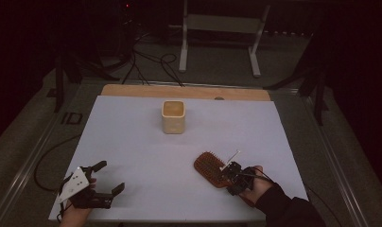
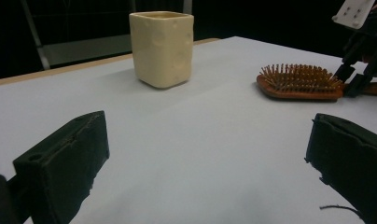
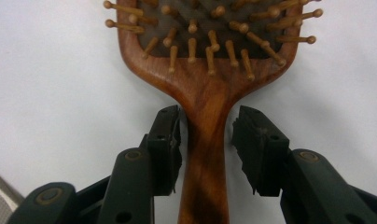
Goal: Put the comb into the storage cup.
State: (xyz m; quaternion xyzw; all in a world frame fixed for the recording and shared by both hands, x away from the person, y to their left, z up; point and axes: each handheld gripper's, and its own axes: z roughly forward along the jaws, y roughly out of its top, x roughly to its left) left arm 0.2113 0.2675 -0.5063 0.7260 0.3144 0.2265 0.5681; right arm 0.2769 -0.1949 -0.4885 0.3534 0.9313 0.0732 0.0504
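Right gripper [image 3: 206,140]: jaws straddle the handle of the wooden hairbrush [image 3: 207,84], left jaw touching or nearly so, right jaw a slight gap off; not clamped. Brush lies bristles-up on the tabletop [image 1: 132,142], at 5 o'clock from the cream cup [image 1: 173,116]. Left gripper [image 1: 106,177]: jaws wide, holding nothing, near edge, 7 o'clock.

A dim lab: white-topped table [image 1: 132,142], floor cables [image 1: 146,61], metal stand [image 1: 222,28].

Reddish-brown wooden hairbrush [image 3: 205,107], cream cup [image 2: 162,46], white table [image 1: 132,142].
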